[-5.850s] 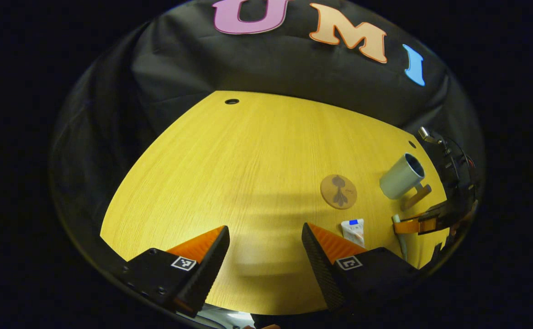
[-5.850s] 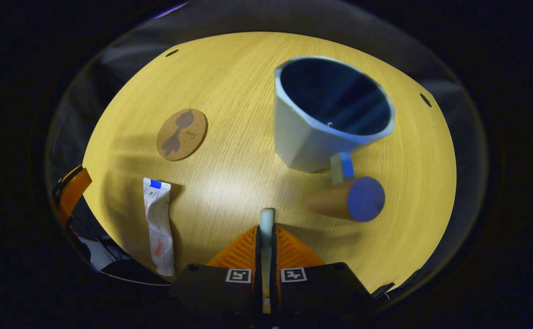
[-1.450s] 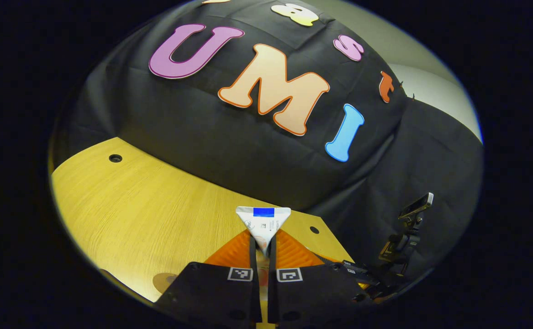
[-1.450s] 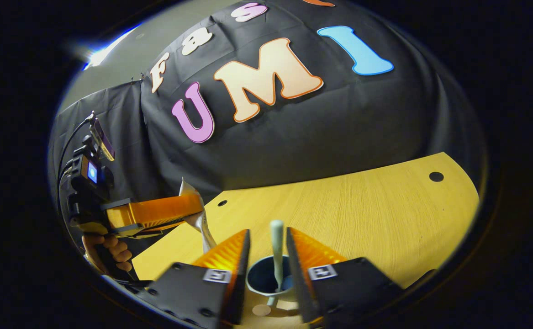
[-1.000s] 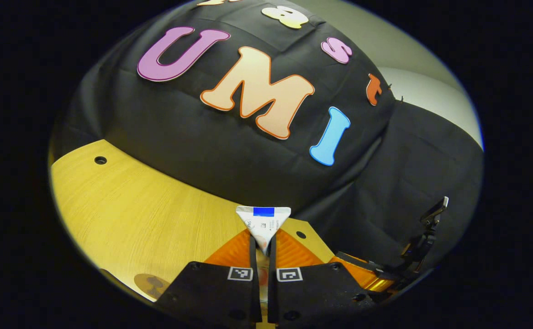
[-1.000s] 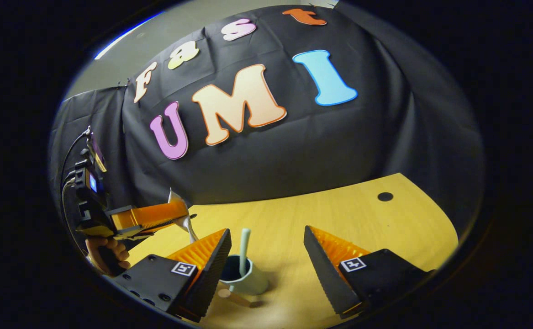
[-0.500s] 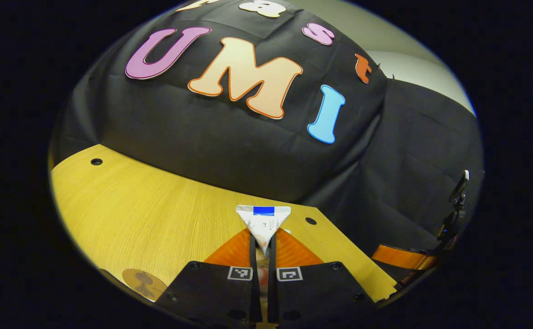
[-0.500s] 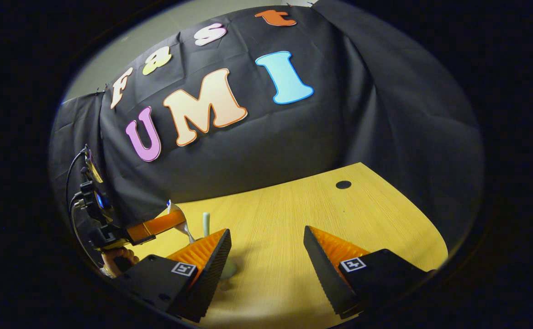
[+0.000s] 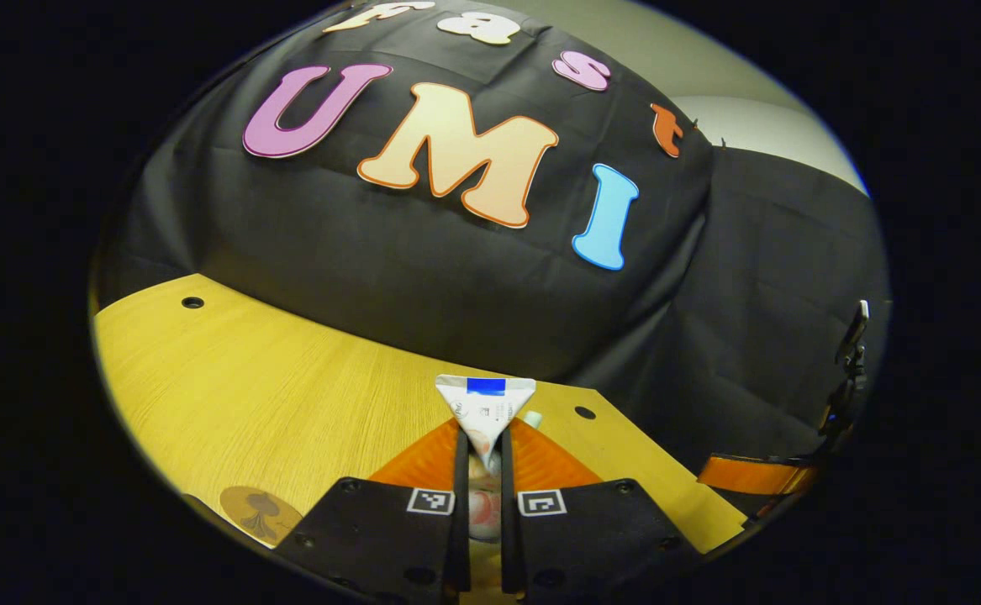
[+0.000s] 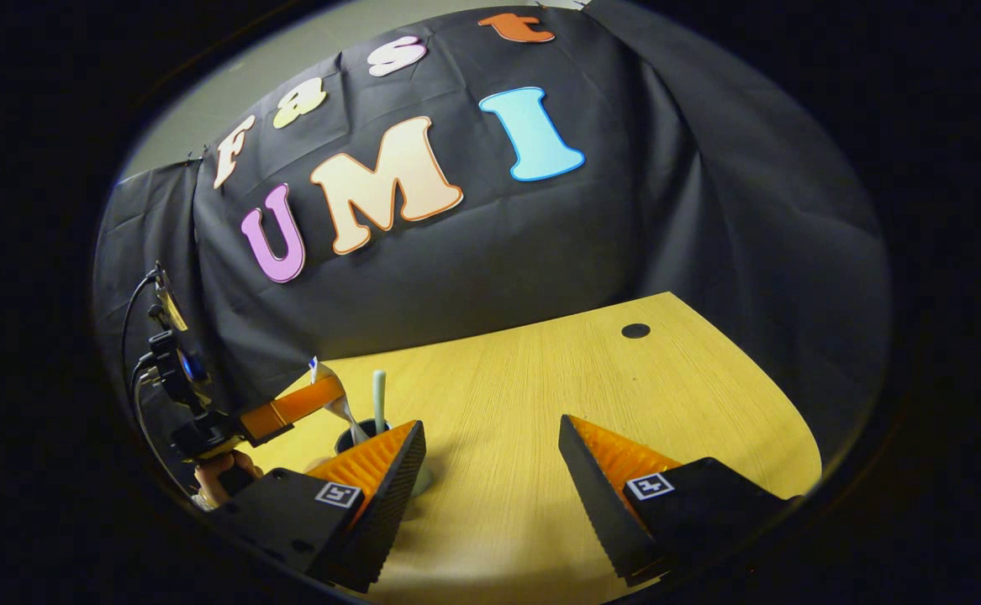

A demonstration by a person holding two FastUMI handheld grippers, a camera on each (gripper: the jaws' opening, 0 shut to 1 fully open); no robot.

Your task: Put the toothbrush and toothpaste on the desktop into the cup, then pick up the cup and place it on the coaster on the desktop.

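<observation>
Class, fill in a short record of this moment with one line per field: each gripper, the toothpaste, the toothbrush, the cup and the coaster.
left gripper: shut on the toothpaste
right gripper: open, holding nothing
toothpaste: held above the cup, not yet released
toothbrush: standing upright in the cup
cup: on the desktop, partly hidden by a finger
coaster: bare, on the desktop

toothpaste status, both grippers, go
Left gripper shut on toothpaste, over the cup. Right gripper open, clear. Toothbrush in cup. Nothing blocking.

Print on the toothpaste (image 9: pixel 485 407) is unreadable.
</observation>
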